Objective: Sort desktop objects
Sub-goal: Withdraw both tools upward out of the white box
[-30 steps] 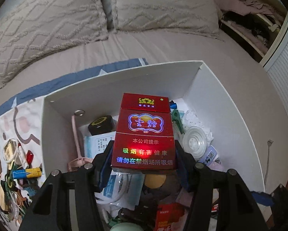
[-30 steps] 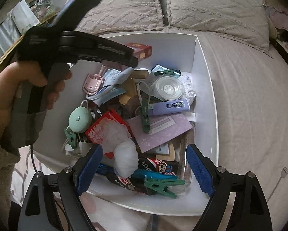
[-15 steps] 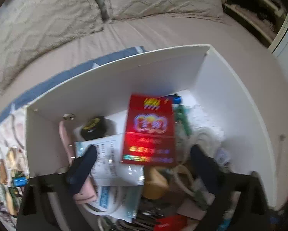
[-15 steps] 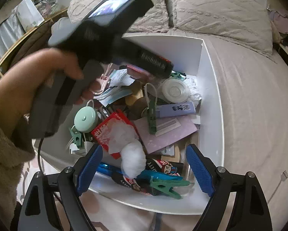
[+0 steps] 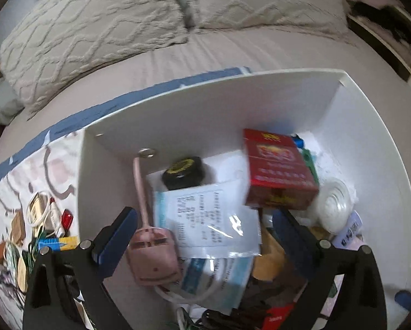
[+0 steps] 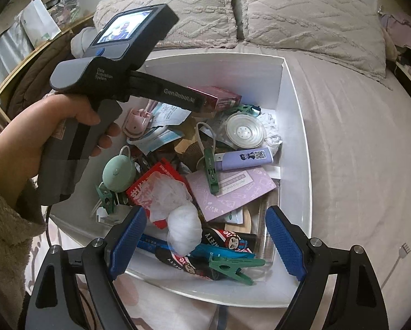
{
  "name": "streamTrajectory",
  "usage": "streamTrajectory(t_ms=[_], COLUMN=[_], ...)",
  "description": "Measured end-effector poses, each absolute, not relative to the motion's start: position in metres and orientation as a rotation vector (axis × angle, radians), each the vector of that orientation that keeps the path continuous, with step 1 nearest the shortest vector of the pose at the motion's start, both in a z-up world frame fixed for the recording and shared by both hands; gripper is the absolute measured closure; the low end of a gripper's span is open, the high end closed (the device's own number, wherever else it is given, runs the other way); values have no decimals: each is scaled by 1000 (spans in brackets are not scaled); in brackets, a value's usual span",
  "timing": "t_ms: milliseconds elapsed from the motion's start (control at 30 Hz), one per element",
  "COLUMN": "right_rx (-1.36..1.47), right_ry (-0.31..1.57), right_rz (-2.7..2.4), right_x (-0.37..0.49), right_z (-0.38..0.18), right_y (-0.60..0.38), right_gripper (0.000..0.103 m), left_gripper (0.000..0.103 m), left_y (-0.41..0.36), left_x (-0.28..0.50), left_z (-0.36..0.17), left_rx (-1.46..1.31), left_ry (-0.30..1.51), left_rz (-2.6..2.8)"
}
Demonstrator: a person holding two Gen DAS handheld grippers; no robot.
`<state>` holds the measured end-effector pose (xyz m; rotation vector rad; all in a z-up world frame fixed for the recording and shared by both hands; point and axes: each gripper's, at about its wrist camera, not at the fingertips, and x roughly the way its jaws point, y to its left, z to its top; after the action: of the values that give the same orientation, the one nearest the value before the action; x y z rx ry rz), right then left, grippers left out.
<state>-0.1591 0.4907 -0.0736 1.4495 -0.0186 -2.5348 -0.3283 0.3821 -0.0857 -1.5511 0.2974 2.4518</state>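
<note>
White box (image 5: 375, 165): smooth matt board walls. Red cigarette pack (image 5: 276, 170): glossy printed card, foil-like sheen. Receipt (image 5: 202, 214) centre frame: thin paper, under clear glossy film. Pink tool (image 5: 150, 253): smooth matt plastic. Black round lid (image 5: 182, 172): shiny plastic. Pillows (image 6: 309, 13) at top: rough tufted cloth; bedsheet (image 6: 356, 143): fine matt weave. Right view: purple lighter (image 6: 243, 158) glossy plastic, green clothes peg (image 6: 232, 268) matt plastic, lilac card (image 6: 232, 189) matt paper, white wad (image 6: 183, 227) crinkled translucent film. Blue pads (image 6: 128, 242): knurled rubbery texture; gripper frames matt black plastic with bright metal screws. Sleeve (image 6: 4, 231) lower left: fuzzy fleece.
</note>
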Motion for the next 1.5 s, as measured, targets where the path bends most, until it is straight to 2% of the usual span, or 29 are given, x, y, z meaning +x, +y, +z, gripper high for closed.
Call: streamTrajectory(t_ms=[67,267,433,767,967,1367,1500], right_rx=[1447,1451,1458,1457,1450,1408,1386], right_ry=[-20,-16,-14,5,-4,23,-22], right_rz=[-2535,-2544,-2541,-2530,-2533,-2605,-2645], right_x=[-159,-158,-159,-156,-157,-158,-159], right_z=[-74,-73,-74,-74,-72,-68,-64], right_y=[491,493,493,489,491,499,509], right_gripper=[15,15,15,15,15,15,15], left_gripper=[4,4,2,2,3,3,3], left_y=[385,407,421,400,380,382,380], left_x=[-327,-328,-326,-337,-339,-317,-308], left_z=[-84,-83,-87,-80,-74,-55,-46], left_rx=[-1532,-1503,-1470,-1390,-1398,-1328,-1303], left_ry=[236,221,440,644,563,522,475], left_rz=[2389,2356,2441,2694,2713,2663,2649])
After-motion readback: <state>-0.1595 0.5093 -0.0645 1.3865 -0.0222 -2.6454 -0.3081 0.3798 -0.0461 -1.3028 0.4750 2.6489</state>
